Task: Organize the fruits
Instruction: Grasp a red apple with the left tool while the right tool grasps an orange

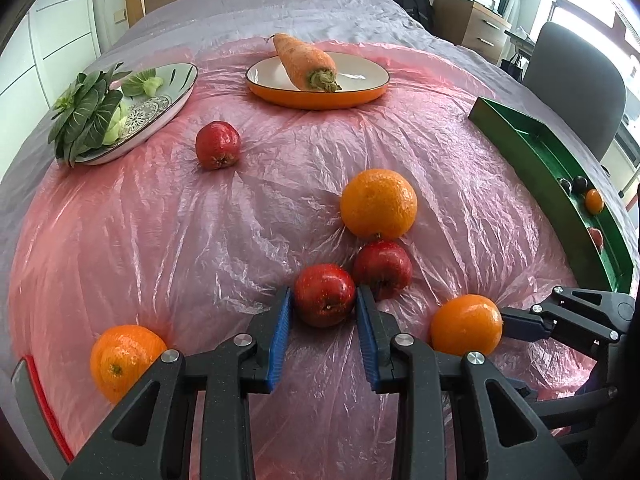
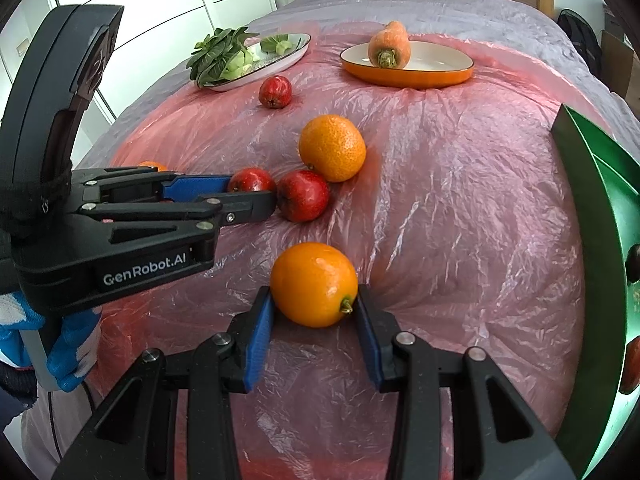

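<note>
The left tool (image 1: 324, 306) has its blue pads against both sides of a red apple (image 1: 325, 295), clamped on it where it rests on the pink plastic sheet (image 1: 160, 220) spread over the bed. Touching that apple at its 2 o'clock is a second apple (image 1: 383, 268), and a large orange (image 1: 378, 203) sits just behind it, touching it. A third apple (image 1: 217, 145) lies alone, well apart toward 11 o'clock, near a patterned plate (image 1: 168, 100) of leafy greens (image 1: 90, 116).

The right tool (image 2: 315, 308) closes around a smaller orange (image 2: 314, 284), both pads touching its sides, the fruit resting on the sheet with its stem end toward 4 o'clock. In the left wrist view another orange (image 1: 120, 362) lies at 8 o'clock, partly hidden by the tool's frame.

At 12 o'clock an orange-rimmed dish (image 1: 318, 80) carries a carrot (image 1: 306, 62). At 3 o'clock a green tray (image 1: 560, 168) runs along the bed's edge, holding a small orange fruit, two dark ones and a red one.
</note>
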`<move>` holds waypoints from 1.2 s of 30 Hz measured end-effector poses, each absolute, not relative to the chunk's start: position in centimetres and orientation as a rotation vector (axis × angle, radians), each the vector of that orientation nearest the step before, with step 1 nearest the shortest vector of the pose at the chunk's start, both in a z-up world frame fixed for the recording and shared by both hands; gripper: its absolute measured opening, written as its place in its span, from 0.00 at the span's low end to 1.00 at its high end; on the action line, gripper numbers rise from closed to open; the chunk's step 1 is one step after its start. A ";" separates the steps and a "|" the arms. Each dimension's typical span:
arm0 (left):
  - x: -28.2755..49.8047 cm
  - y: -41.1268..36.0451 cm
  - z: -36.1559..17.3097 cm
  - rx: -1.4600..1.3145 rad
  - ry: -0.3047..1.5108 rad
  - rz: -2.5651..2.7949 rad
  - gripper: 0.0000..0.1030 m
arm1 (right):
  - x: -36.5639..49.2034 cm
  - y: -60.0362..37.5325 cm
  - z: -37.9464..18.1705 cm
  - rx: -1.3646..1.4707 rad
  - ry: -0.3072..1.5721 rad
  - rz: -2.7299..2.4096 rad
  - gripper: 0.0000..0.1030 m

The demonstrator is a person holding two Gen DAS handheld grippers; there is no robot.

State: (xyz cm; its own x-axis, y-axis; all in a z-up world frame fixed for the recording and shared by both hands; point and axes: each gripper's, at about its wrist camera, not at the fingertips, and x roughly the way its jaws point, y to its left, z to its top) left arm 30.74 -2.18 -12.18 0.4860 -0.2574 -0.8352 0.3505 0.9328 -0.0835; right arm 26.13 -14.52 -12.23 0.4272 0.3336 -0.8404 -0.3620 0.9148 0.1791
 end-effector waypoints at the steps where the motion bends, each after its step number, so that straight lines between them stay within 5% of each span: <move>1: 30.7 -2.2 -12.2 0.105 0.996 -0.369 0.27 | 26.1 -14.5 -12.2 -0.029 1.042 0.435 0.58; 36: 28.0 -1.8 -10.7 0.101 0.987 -0.317 0.26 | 24.9 -15.1 -10.5 0.001 1.013 0.441 0.57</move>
